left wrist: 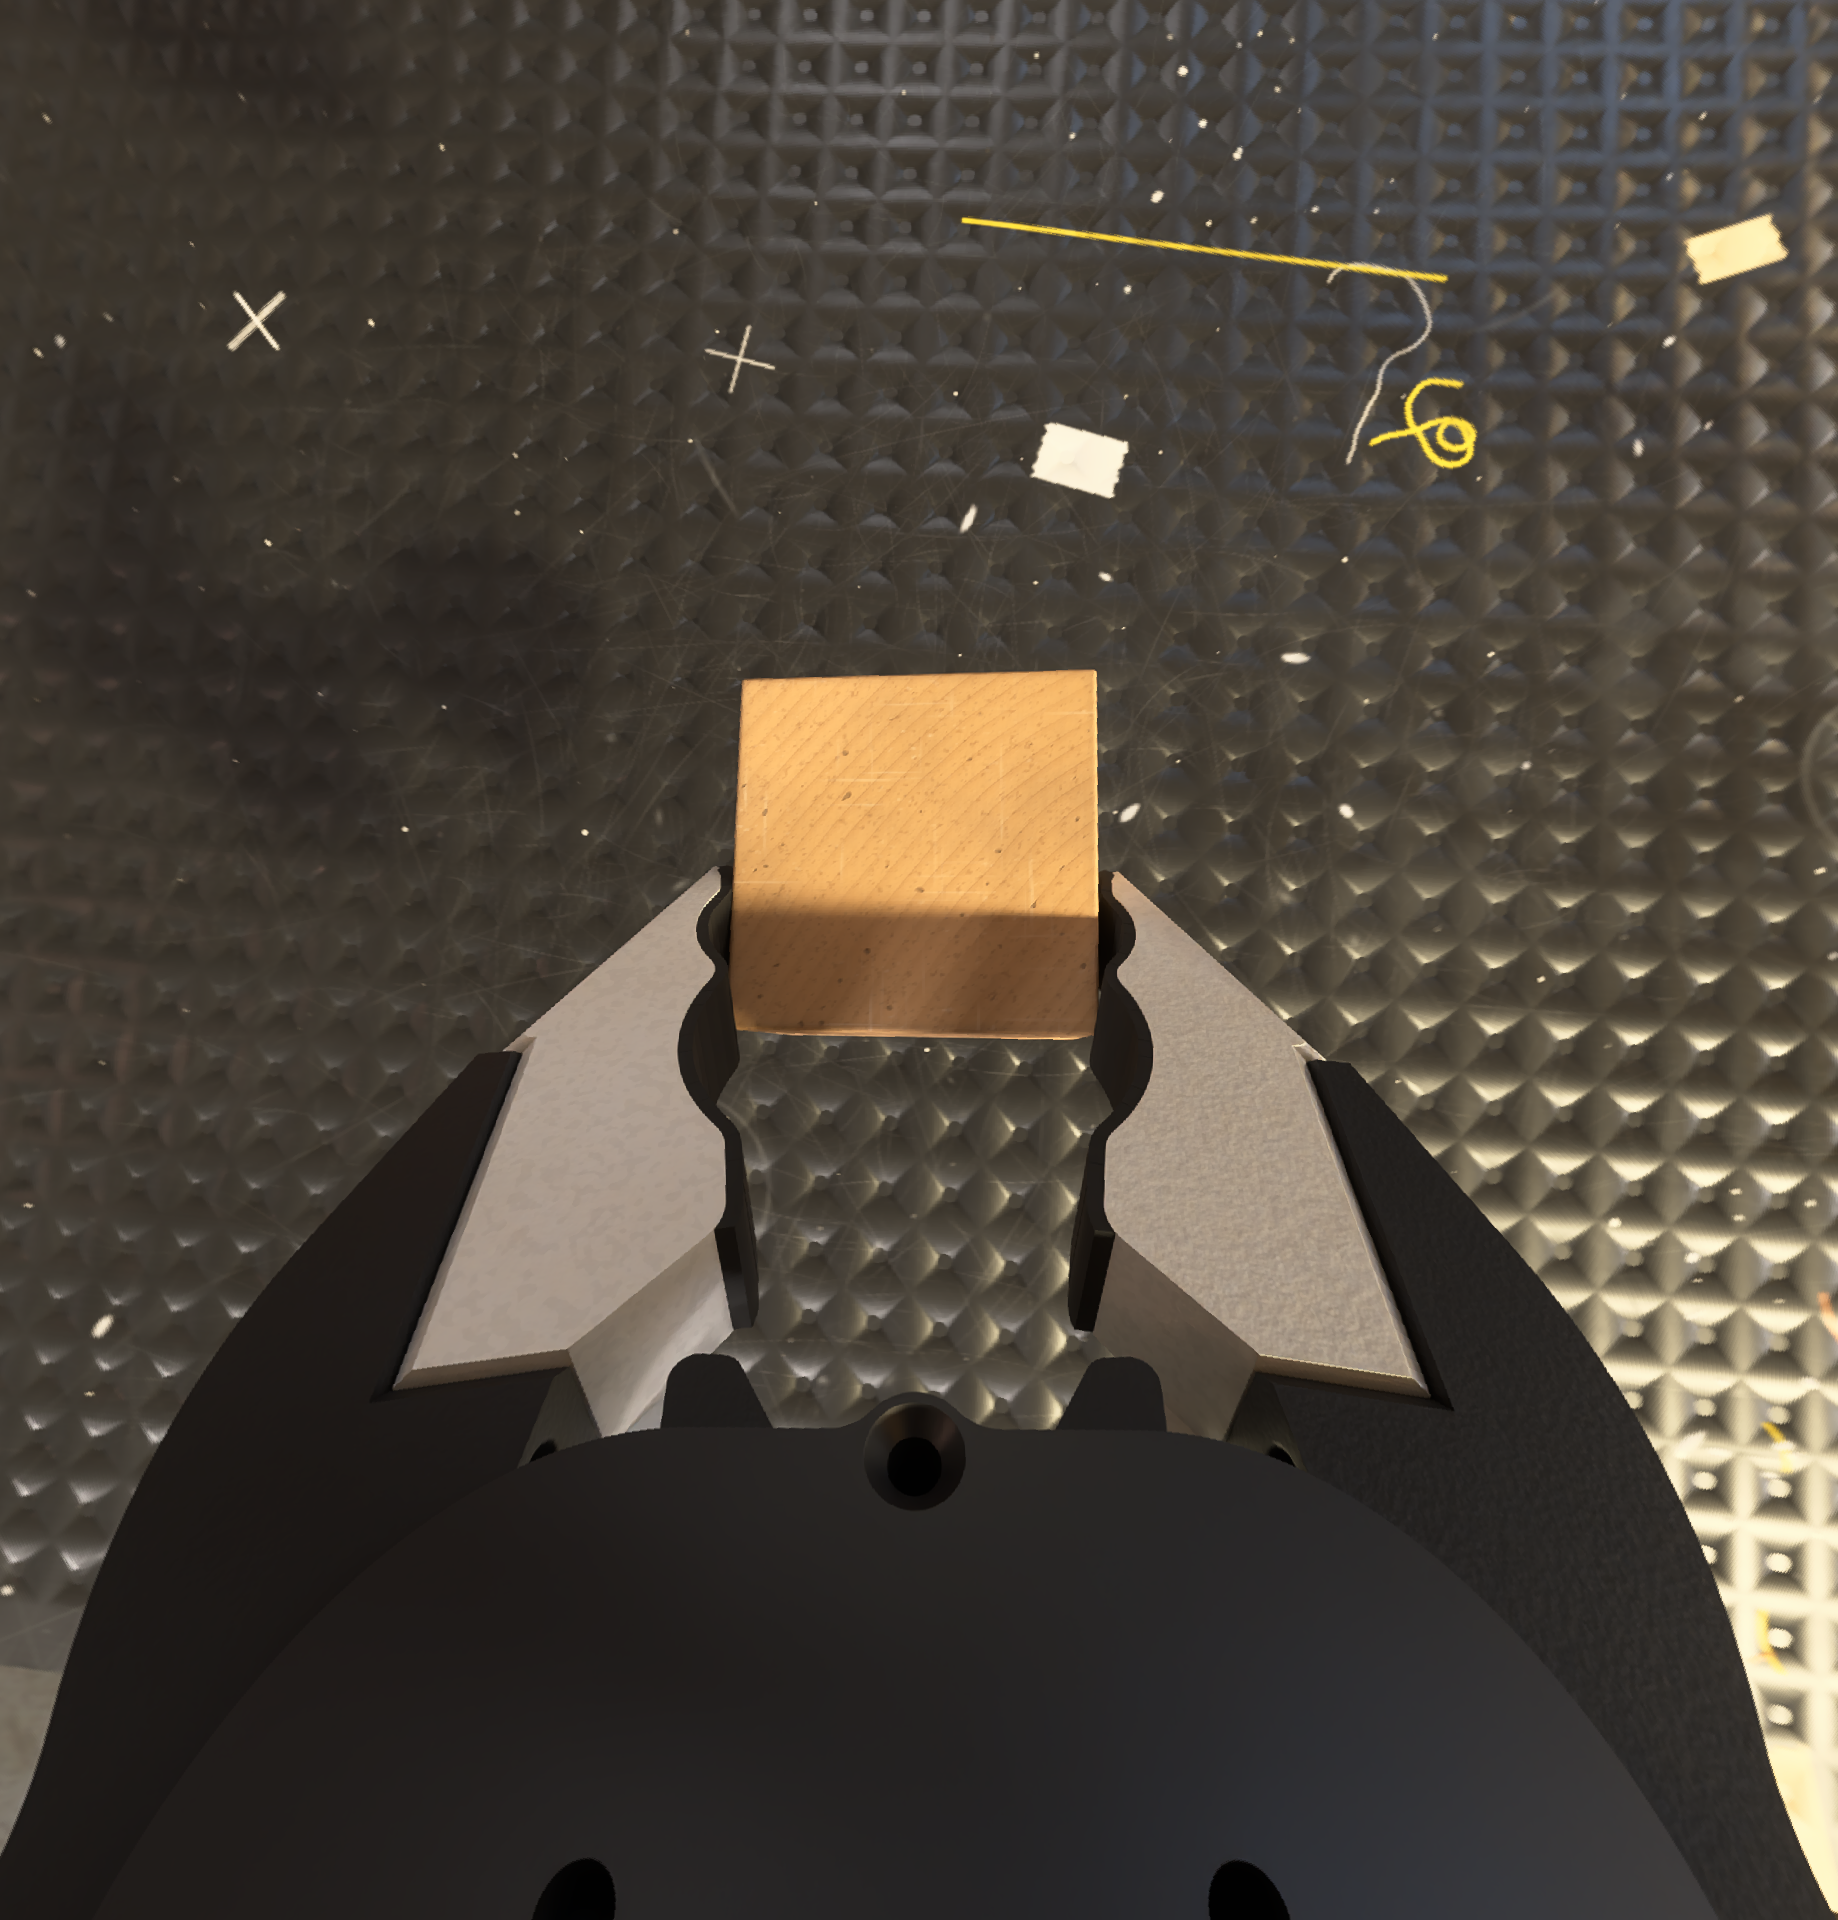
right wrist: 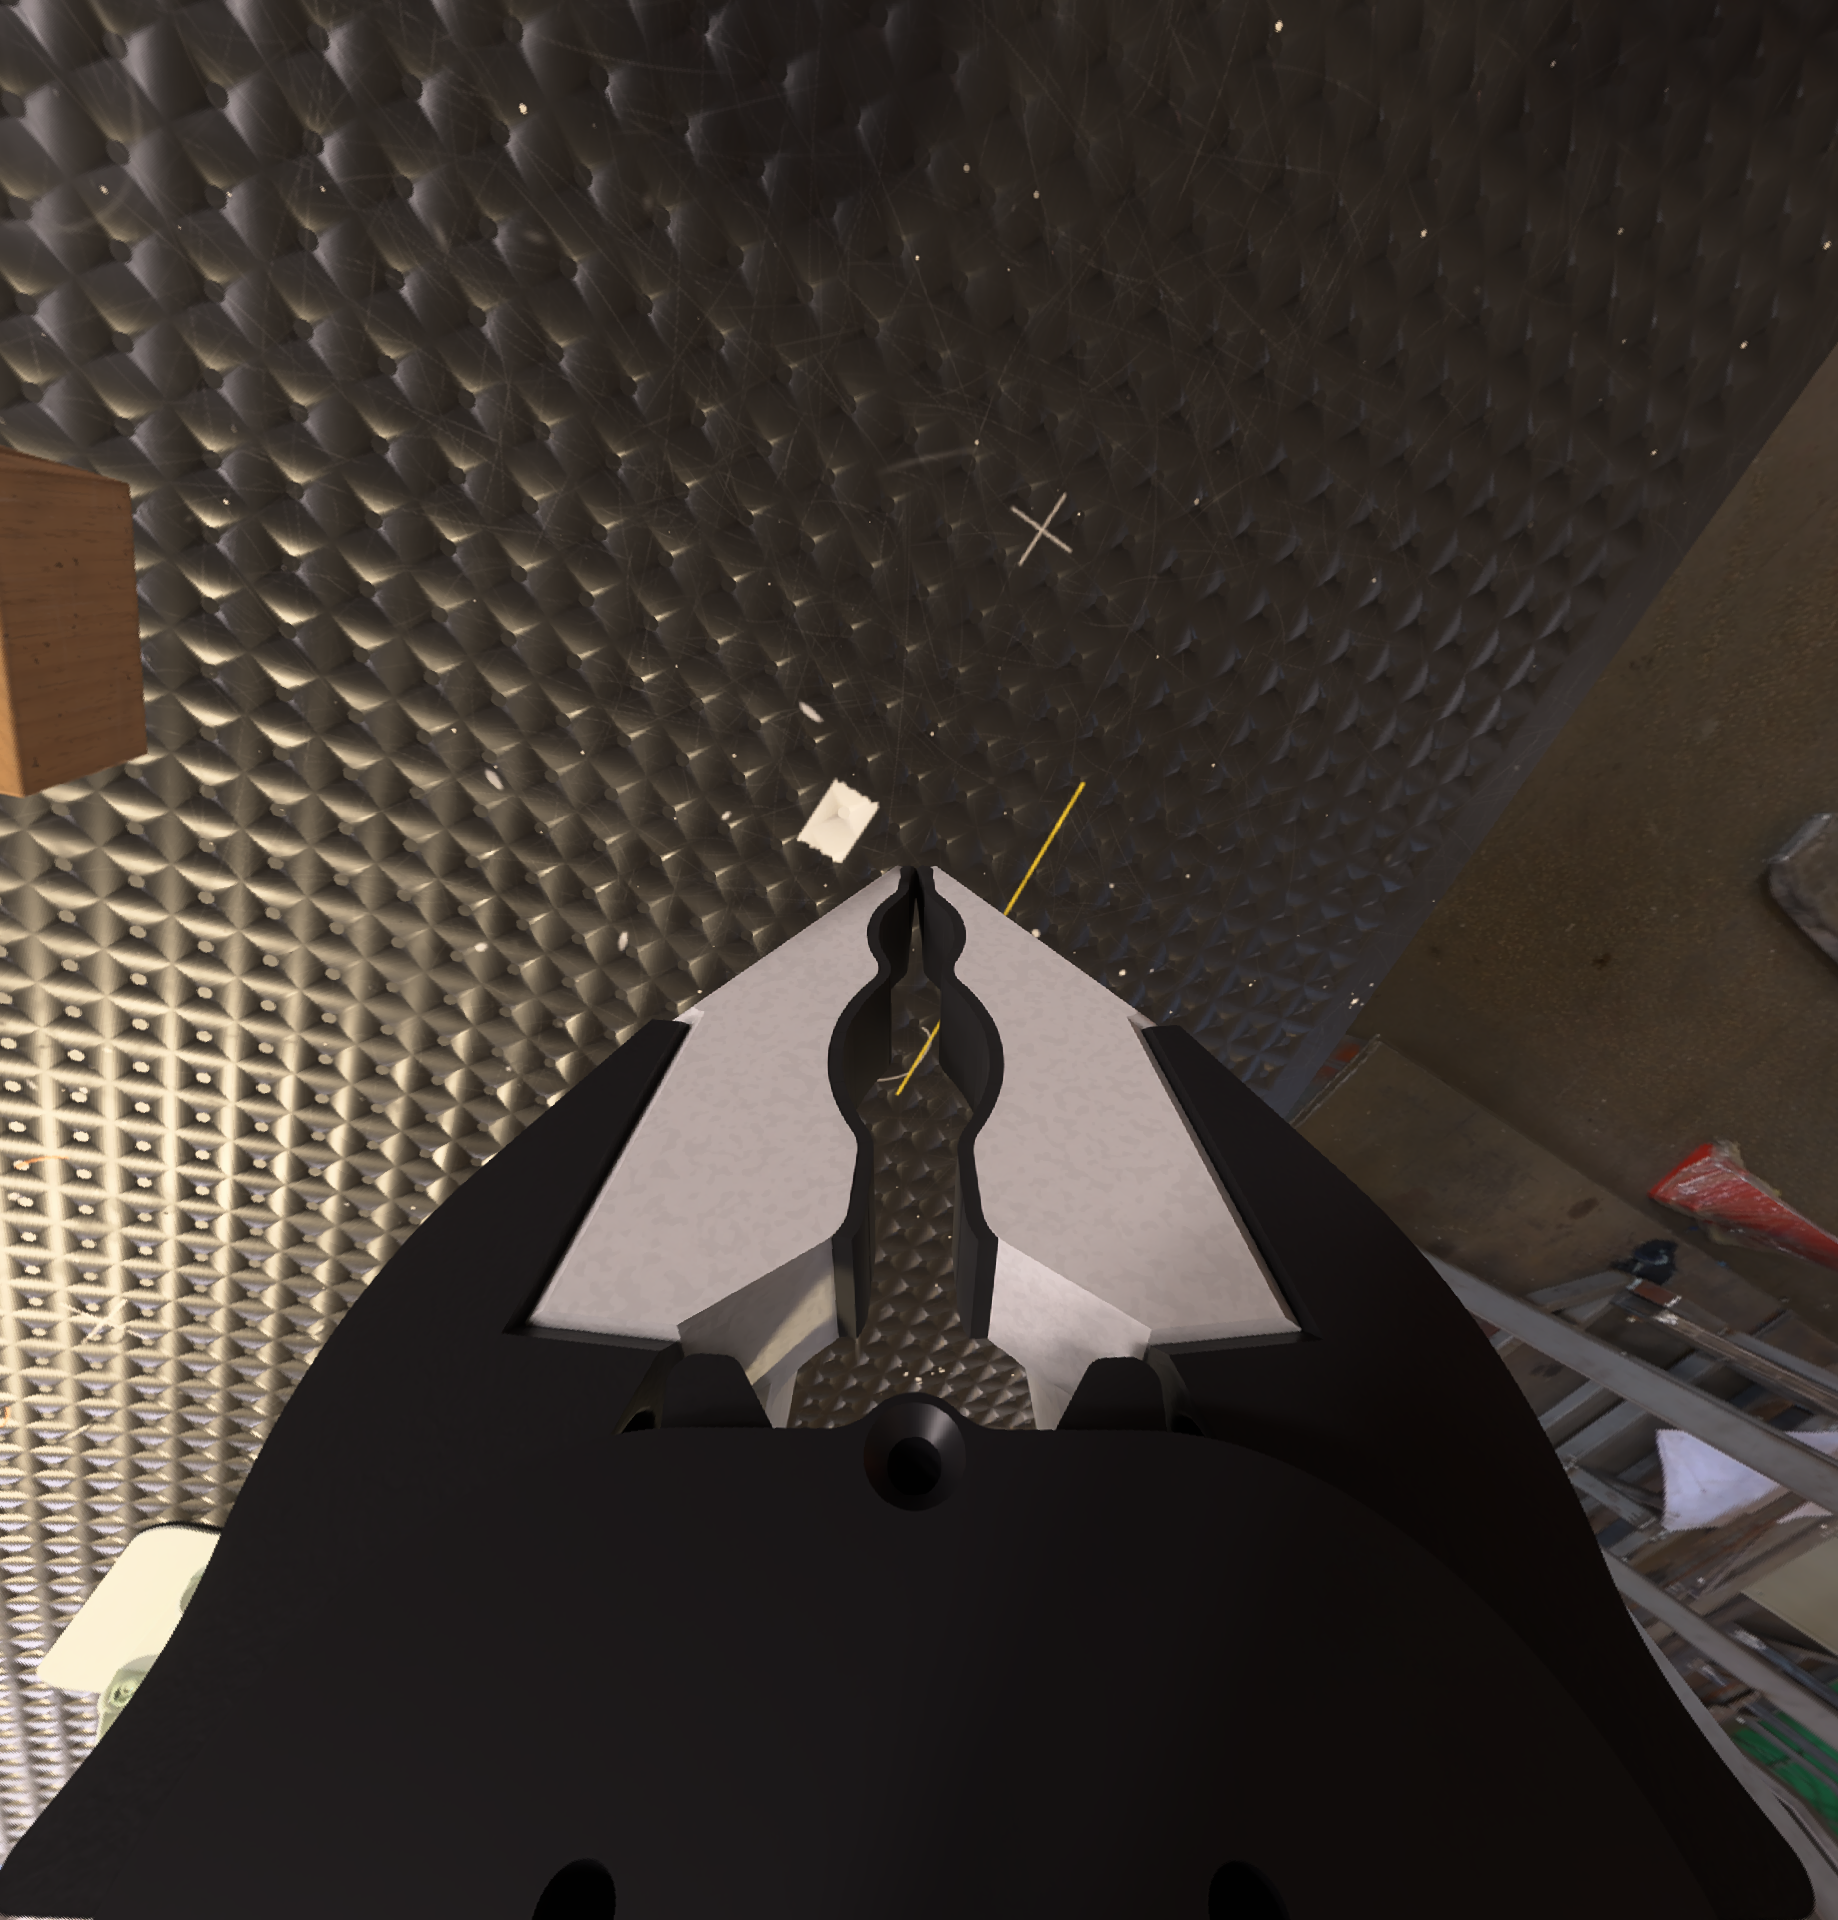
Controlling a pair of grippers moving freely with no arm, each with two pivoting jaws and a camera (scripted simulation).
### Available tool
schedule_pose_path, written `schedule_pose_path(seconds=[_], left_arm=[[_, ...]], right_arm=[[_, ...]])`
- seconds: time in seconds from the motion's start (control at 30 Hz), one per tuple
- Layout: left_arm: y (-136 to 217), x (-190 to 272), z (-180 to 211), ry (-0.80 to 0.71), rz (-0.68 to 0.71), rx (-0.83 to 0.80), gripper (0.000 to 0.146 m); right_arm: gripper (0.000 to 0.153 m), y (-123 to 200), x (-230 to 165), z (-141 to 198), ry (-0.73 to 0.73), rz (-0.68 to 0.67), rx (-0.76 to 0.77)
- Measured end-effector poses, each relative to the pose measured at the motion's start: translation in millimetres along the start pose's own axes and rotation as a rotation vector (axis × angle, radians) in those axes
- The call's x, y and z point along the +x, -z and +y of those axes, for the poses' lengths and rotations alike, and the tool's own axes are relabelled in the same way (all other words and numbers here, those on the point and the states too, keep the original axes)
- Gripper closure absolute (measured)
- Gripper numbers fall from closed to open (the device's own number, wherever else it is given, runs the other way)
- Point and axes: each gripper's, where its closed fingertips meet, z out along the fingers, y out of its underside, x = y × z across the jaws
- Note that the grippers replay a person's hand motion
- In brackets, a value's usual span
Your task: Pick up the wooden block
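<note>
The wooden block (left wrist: 915,852) is a light brown cube. My left gripper (left wrist: 915,914) is shut on it, with one fingertip pressed against each side of its near half, and holds it above the dark studded mat (left wrist: 479,623). The block also shows at the left edge of the right wrist view (right wrist: 47,634). My right gripper (right wrist: 913,878) is shut and empty, its tips touching, well to the right of the block over the same mat (right wrist: 582,416).
On the mat lie a white paper scrap (left wrist: 1079,459), a tan scrap (left wrist: 1734,249), a thin yellow line (left wrist: 1206,249), a yellow squiggle (left wrist: 1434,426) and chalk crosses (left wrist: 256,320). In the right wrist view the mat's edge (right wrist: 1580,727) runs diagonally, with brown floor and ladder clutter (right wrist: 1673,1455) beyond.
</note>
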Motion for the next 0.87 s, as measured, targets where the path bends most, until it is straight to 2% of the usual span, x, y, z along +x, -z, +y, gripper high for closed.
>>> schedule_pose_path(seconds=[0.53, 0.6, 0.87], left_arm=[[1.1, 1.3, -16.0, 0.115, -0.092, 0.033, 0.078], [-2.0, 3.8, -19.2, 0.169, -0.087, 0.072, 0.078], [-20.1, 3.0, -29.0, 0.176, -0.165, 0.148, 0.078]], right_arm=[[0.153, 0.1, -0.3, 0.0, -0.009, 0.019, 0.024], [0.153, 0.1, -0.1, 0.1, -0.003, 0.028, 0.011], [0.153, 0.1, -0.1, 0.1, -0.007, 0.027, 0.008]])
